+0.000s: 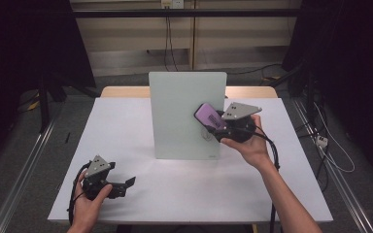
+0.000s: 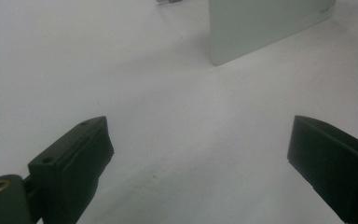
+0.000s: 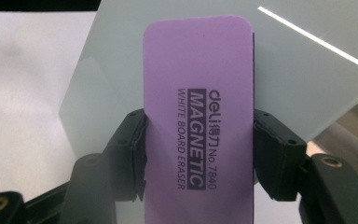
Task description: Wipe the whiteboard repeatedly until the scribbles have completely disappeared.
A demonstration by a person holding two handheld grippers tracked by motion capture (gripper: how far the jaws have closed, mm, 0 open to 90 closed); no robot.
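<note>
Up against the whiteboard (image 1: pixel 187 116), right gripper (image 3: pixel 198 154) fingers pinch the purple eraser (image 3: pixel 198 93) by its long edges, looks light, stiff and easy enough to hold.

My right jaws, matt black plastic, clamp a purple rectangular whiteboard eraser (image 3: pixel 198 116) whose smooth matt face carries black print. Behind it, at twelve o'clock, stands a pale grey-green upright board (image 1: pixel 179 114), glossy enough to mirror a light strip. The desk (image 1: pixel 126 145) wears a matt white sheet, smooth; light wood shows at its far edge.
</note>
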